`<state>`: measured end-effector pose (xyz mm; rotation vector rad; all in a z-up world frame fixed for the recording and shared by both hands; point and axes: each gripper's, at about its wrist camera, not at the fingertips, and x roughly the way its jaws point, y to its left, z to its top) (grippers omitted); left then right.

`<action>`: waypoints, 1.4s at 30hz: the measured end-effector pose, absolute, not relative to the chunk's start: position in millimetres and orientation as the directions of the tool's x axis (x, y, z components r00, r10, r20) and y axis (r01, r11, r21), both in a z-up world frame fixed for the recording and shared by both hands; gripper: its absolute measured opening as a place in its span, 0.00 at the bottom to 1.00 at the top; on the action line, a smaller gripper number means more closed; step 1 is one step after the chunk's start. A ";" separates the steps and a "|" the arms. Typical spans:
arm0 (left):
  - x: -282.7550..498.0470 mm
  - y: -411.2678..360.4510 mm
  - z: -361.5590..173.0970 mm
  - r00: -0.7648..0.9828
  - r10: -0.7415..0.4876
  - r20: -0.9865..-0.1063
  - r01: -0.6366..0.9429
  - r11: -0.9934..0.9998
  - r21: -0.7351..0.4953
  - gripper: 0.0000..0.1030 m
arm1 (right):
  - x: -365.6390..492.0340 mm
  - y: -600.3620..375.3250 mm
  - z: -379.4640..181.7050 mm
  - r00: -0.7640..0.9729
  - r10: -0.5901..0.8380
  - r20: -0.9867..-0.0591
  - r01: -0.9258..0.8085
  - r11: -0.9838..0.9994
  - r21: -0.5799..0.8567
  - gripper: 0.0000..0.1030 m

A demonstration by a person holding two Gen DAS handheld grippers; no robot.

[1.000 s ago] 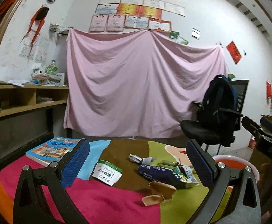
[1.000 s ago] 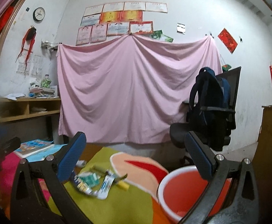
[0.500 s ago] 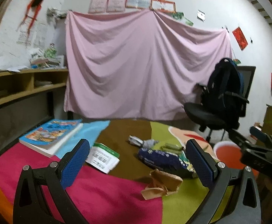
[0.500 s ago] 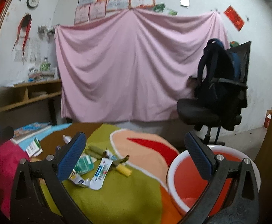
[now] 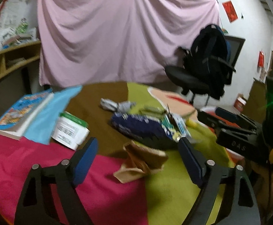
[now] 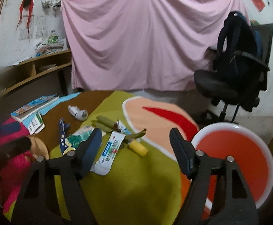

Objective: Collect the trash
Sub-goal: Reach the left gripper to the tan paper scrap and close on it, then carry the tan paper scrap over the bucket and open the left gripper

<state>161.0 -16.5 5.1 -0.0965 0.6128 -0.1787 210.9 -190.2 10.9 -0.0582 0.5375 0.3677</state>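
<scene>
Both jaws closing, empty – left hand-held gripper (image 5: pixel 138 157) over brown wrapper (image 5: pixel 143 162), right hand-held gripper (image 6: pixel 136 150) beside red bucket (image 6: pixel 237 161).

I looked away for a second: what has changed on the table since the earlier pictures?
Both tools tipped down toward the litter, jaws closing partway. The left tool now straddles the crumpled brown paper without pressing it; the right tool has nothing between its pads. The wrappers, book and red bin lie unmoved.

Dim indoor light, motion blur across both views, strong fisheye curvature with dark vignetted corners, green lens flare at right edge of left-wrist view
</scene>
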 end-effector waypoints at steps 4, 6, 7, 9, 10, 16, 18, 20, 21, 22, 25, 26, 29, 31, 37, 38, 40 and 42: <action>168.6 -15.8 -0.6 0.757 -0.212 -0.618 0.143 0.977 -0.160 0.62 | 218.1 -184.8 4.2 0.749 0.356 -0.559 -0.391 0.918 0.061 0.82; 170.5 -13.5 -1.8 0.742 -0.219 -0.634 0.140 0.975 -0.172 0.56 | 221.9 -180.9 0.9 0.726 0.363 -0.584 -0.408 0.911 0.061 0.78; 171.0 -12.5 -2.2 0.735 -0.222 -0.640 0.140 0.974 -0.177 0.54 | 223.2 -178.3 -1.4 0.714 0.366 -0.597 -0.417 0.907 0.059 0.76; 171.6 -13.1 -3.5 0.727 -0.225 -0.648 0.142 0.974 -0.179 0.49 | 226.9 -172.2 -5.9 0.688 0.365 -0.628 -0.433 0.900 0.048 0.74; 171.7 -13.1 -3.6 0.724 -0.224 -0.652 0.142 0.974 -0.178 0.48 | 228.2 -169.1 -8.1 0.676 0.361 -0.643 -0.440 0.897 0.042 0.73; 171.4 -12.5 -3.4 0.728 -0.220 -0.649 0.140 0.975 -0.174 0.42 | 231.6 -156.2 -15.7 0.644 0.337 -0.686 -0.466 0.885 -0.003 0.71; 171.3 -11.7 -2.9 0.733 -0.219 -0.644 0.136 0.975 -0.177 0.41 | 233.5 -153.6 -18.2 0.629 0.336 -0.701 -0.476 0.880 -0.005 0.69; 170.2 -9.7 -2.3 0.738 -0.220 -0.637 0.132 0.974 -0.183 0.41 | 233.5 -151.5 -19.7 0.621 0.340 -0.707 -0.485 0.874 -0.006 0.64; 169.4 -8.2 -2.2 0.742 -0.222 -0.633 0.131 0.973 -0.188 0.41 | 232.9 -150.0 -20.0 0.619 0.340 -0.708 -0.488 0.873 -0.007 0.59; 168.7 -7.0 -1.7 0.737 -0.226 -0.637 0.126 0.972 -0.199 0.41 | 232.1 -149.1 -20.5 0.615 0.340 -0.712 -0.493 0.870 -0.011 0.54; 165.4 -4.0 0.4 0.749 -0.224 -0.624 0.119 0.971 -0.206 0.40 | 229.6 -146.6 -20.9 0.612 0.340 -0.714 -0.502 0.864 -0.019 0.42; 164.4 -3.1 1.0 0.754 -0.222 -0.619 0.117 0.972 -0.206 0.40 | 228.3 -146.4 -20.8 0.611 0.343 -0.713 -0.506 0.862 -0.019 0.41; 160.1 -0.2 4.1 0.770 -0.218 -0.600 0.112 0.971 -0.210 0.40 | 224.9 -147.9 -19.6 0.615 0.350 -0.707 -0.506 0.862 -0.014 0.36; 156.4 0.8 6.6 0.784 -0.211 -0.584 0.106 0.972 -0.208 0.40 | 223.5 -149.5 -18.8 0.617 0.355 -0.702 -0.504 0.864 -0.007 0.33; 141.5 -3.6 18.9 0.837 -0.166 -0.521 0.092 0.982 -0.164 0.40 | 213.7 -158.1 -14.8 0.640 0.372 -0.673 -0.495 0.869 0.010 0.32; 140.1 -6.8 20.9 0.843 -0.158 -0.514 0.094 0.985 -0.148 0.40 | 211.8 -160.5 -13.3 0.647 0.378 -0.662 -0.493 0.870 0.015 0.32; 138.2 -16.1 24.9 0.852 -0.150 -0.502 0.108 0.988 -0.112 0.40 | 204.1 -169.4 -6.6 0.674 0.410 -0.615 -0.493 0.869 0.039 0.32; 139.0 -27.4 27.4 0.857 -0.151 -0.493 0.129 0.988 -0.080 0.40 | 193.7 -181.2 1.4 0.707 0.445 -0.550 -0.492 0.868 0.069 0.32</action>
